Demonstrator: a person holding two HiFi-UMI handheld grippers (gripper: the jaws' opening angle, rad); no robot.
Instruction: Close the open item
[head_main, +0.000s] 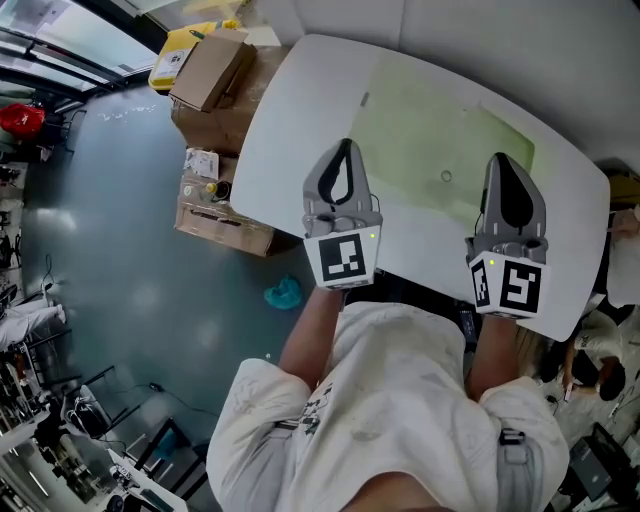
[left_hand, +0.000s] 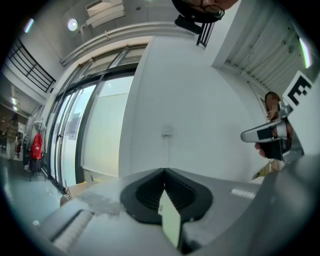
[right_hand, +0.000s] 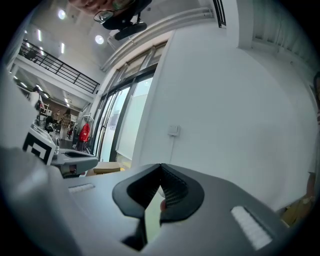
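**Open item.** None of your views shows it. The counter (head_main: 300, 120) carries nothing that stands open, so its weight, stiffness and the place to take hold cannot be judged yet. Expect to push on a free edge of a lid or flap rather than pinch it.

**Left hand-held gripper** (head_main: 345, 146). You hold it at centre frame over the near counter edge, jaws together at the tips with nothing between them.

**Right hand-held gripper** (head_main: 500, 158). It sits right of centre, its jaws likewise meeting and empty.

**Surface.** White rounded counter with a pale green mat (head_main: 430, 140) at upper centre.

**Room.** Grey floor (head_main: 130, 230) on the left, cardboard boxes (head_main: 210, 70) at upper left against the counter, and a teal scrap (head_main: 284, 293) on the floor. Both gripper views face a plain white wall (left_hand: 200, 100).
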